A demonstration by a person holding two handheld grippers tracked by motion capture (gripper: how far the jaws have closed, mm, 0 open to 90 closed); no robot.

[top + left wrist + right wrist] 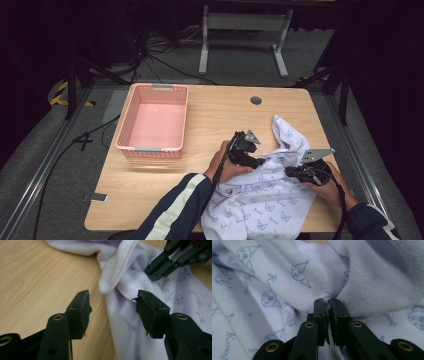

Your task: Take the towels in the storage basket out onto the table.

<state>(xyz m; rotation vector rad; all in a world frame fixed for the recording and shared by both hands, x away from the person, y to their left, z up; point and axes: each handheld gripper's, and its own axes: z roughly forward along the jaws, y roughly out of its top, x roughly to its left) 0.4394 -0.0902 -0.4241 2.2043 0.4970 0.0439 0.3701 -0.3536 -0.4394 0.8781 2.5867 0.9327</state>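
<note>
A printed white towel [260, 205] lies crumpled at the near right of the table [210, 125], one end draped over the near edge, as a person seated there works it with a claw in each hand. The right claw [328, 302] is clenched on a pinched fold of the cloth, which bunches around its jaws. The left claw [112, 312] stands released, its jaws spread over the table at the towel's rolled hem [117, 270], gripping nothing. The fabric looks soft, light and limp, likely to sag and slide from any single hold; the stitched hem or a corner appears the firmest place to take it. Farther off, at the left, a pink basket [131, 119] sits empty.
</note>
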